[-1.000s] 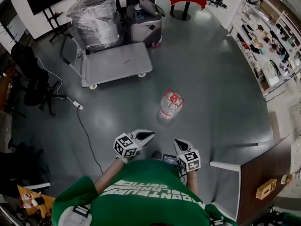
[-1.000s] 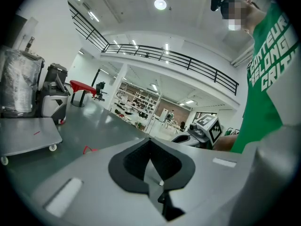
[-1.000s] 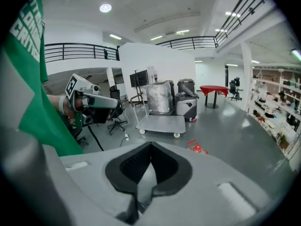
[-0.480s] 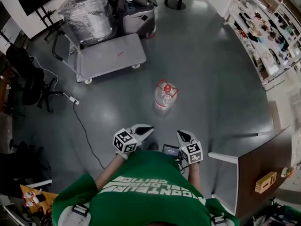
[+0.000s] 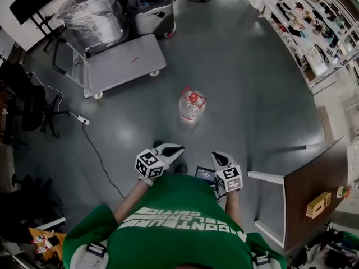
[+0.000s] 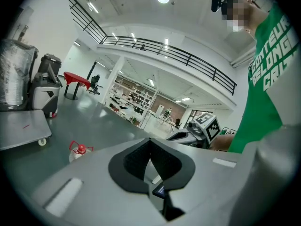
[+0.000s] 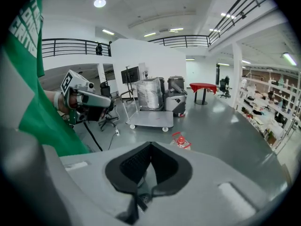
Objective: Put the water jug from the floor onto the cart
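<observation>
The clear water jug with a red cap and red handle stands upright on the grey floor, ahead of both grippers and apart from them. The flat grey cart is parked further off to the left. My left gripper and right gripper are held close to the person's chest and point toward the jug. Both have their jaws together with nothing between them. The left gripper view shows the jug low on the left beyond the left gripper. In the right gripper view the jug stands just past the right gripper, before the cart.
A plastic-wrapped load stands at the cart's handle end, with a grey machine beside it. A power strip and cable run across the floor on the left near office chairs. A wooden table is at the right.
The person and both grippers have edged forward toward the jug, and the view has shifted so jug and cart sit higher and further left. Both pairs of jaws look unchanged.
</observation>
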Motion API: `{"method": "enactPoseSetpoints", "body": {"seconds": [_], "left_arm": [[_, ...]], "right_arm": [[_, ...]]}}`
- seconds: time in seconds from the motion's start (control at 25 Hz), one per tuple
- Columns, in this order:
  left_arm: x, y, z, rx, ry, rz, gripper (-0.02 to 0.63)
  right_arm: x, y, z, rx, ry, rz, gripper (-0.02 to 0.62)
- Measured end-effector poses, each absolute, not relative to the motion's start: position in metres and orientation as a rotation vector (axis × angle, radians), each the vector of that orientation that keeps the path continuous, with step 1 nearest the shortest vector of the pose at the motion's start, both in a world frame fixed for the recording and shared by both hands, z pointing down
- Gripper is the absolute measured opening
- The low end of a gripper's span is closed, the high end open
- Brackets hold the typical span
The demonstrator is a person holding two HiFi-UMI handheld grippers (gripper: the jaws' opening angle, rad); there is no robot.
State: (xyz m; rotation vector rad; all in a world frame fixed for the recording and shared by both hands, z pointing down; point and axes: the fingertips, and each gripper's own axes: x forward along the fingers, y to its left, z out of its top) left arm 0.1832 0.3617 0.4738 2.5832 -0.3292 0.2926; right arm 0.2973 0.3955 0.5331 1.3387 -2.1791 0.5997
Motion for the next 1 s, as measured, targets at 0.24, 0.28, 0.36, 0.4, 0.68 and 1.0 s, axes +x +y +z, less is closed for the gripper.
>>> {"method": "enactPoseSetpoints", "body": {"seconds": [0.24,0.28,0.36,0.4,0.68,1.0], "left_arm": [[0.197,0.358,0.471,2.584,-0.238,0.281,0.008],[0.198,0.357,0.471,2.583,-0.225,0.282,0.008],[0.199,0.354,0.472,2.579,-0.205,0.287,0.008],[0.199,0.351,0.473,2.577,-0.198,0.289,0.008],[0.196,0.331,0.475,2.564,-0.161,0.293,0.008],[0.191,0.294,0.475,2.555,-0.111,0.288,0.008]], "right_arm": [[0.299,0.397,0.535,1.346,-2.154,0.621,-0.008],[0.299,0.396,0.535,1.340,-2.149,0.620,-0.008],[0.299,0.394,0.534,1.344,-2.141,0.623,-0.008],[0.300,0.392,0.534,1.353,-2.139,0.627,-0.008],[0.293,0.379,0.534,1.369,-2.107,0.659,-0.008],[0.285,0.353,0.532,1.375,-2.073,0.671,-0.008]]}}
